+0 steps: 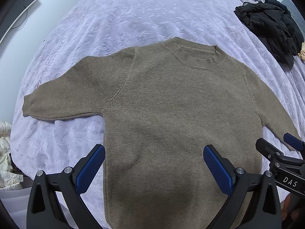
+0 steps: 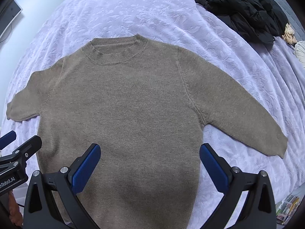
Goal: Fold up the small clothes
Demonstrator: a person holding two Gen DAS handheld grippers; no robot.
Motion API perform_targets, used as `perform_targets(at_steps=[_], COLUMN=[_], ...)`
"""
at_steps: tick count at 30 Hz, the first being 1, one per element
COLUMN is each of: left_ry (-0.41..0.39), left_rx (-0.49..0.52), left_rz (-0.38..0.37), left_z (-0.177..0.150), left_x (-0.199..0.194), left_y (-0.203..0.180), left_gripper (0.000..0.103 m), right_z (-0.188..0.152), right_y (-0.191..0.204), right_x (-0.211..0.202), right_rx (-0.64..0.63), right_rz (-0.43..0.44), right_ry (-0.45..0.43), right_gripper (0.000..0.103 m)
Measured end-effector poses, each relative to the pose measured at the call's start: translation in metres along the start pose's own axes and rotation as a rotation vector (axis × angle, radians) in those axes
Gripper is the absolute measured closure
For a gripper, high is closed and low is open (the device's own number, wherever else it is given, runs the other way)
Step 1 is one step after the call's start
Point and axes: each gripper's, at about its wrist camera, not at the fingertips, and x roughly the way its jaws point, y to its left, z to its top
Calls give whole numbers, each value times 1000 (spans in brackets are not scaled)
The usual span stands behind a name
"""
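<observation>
A small brown knit sweater [image 1: 171,105] lies flat on the bed, collar at the far side, both sleeves spread out; it also shows in the right wrist view [image 2: 124,105]. My left gripper [image 1: 154,164] is open and empty, hovering above the sweater's lower body. My right gripper [image 2: 150,162] is open and empty above the lower body too. The right gripper also shows at the right edge of the left wrist view [image 1: 286,152], and the left gripper at the left edge of the right wrist view [image 2: 15,152].
A lavender embossed bedspread [image 1: 133,19] covers the bed. A pile of black clothing [image 1: 270,24] lies at the far right, also in the right wrist view [image 2: 242,7]. White crumpled fabric [image 1: 5,152] sits off the bed's left side. A monitor [image 1: 21,5] stands at the far left.
</observation>
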Motion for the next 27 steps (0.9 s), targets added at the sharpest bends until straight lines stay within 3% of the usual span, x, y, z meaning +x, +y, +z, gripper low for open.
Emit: perform_targets(at_steps=[27], left_ry=[21], left_rx=[18], left_rz=[-14], left_z=[-12], left_x=[8], left_y=[11], left_gripper=[0], right_z=[-4], right_y=[6], right_x=[4], right_rx=[1], right_rz=[-25], right_ry=[16], right_gripper=[0])
